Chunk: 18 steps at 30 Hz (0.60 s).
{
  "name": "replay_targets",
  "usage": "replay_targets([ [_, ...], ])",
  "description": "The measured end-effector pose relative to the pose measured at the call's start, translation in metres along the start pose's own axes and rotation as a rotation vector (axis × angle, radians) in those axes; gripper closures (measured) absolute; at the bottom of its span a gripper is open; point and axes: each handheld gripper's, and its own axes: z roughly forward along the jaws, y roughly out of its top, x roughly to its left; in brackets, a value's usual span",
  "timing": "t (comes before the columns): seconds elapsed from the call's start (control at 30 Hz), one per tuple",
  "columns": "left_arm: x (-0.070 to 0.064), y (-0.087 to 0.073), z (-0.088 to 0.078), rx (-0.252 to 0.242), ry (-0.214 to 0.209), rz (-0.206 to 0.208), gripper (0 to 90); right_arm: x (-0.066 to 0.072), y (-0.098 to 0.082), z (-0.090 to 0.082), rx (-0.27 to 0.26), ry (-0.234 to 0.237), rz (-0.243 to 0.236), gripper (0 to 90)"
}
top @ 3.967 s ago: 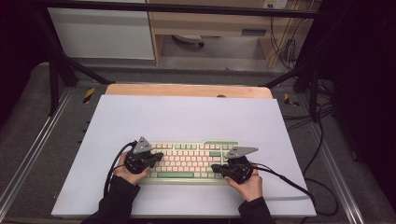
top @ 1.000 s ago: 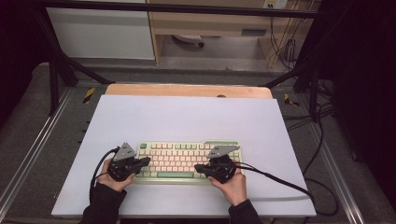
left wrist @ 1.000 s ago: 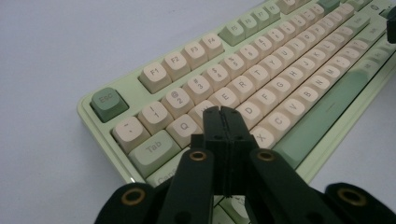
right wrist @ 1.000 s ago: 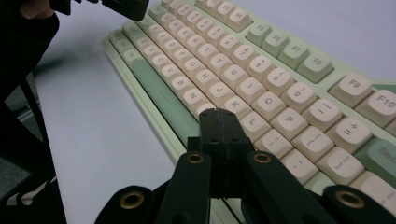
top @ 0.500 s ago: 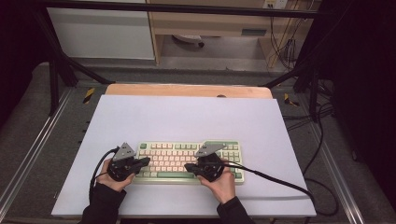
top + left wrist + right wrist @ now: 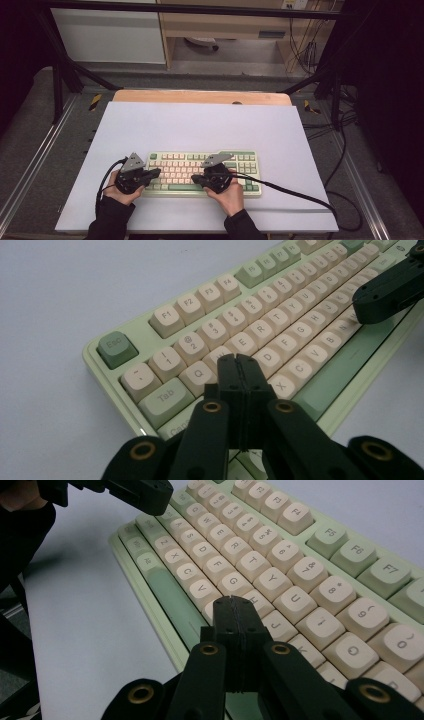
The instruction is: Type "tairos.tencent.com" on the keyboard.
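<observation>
With both hands resting on the white table (image 6: 200, 125) near its front edge, the keyboard (image 6: 200, 172) lies flat, roughly centred left to right, long side parallel to that edge. Left gripper (image 6: 156, 173) sits at the keyboard's left end, jaws clenched together on nothing; in the left gripper view its tips (image 6: 242, 362) hang over the keys around W/S, near the Tab (image 6: 165, 397) corner, contact with a key not readable. Right gripper (image 6: 196, 178) is mid-keyboard, jaws likewise pressed shut and empty; in the right gripper view its tips (image 6: 234, 605) sit over the H/B area just above the spacebar (image 6: 172, 600). Each gripper's black tip shows in the other's view. Cables trail off the front and right edges of the table.
</observation>
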Motion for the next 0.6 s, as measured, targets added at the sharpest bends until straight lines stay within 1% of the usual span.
replay_targets([
  [0.17, -0.0002, -0.0002, 0.0006, 0.003, 0.000, 0.001, 89.8, -0.0003, -0.0018, 0.0042, 0.009, 0.002, 0.008, 90.0],
  [0.6, 0.0002, -0.0001, 0.0001, 0.002, 0.001, 0.001, 89.8, -0.0010, -0.0038, 0.0067, 0.021, 0.003, -0.005, 90.0],
])
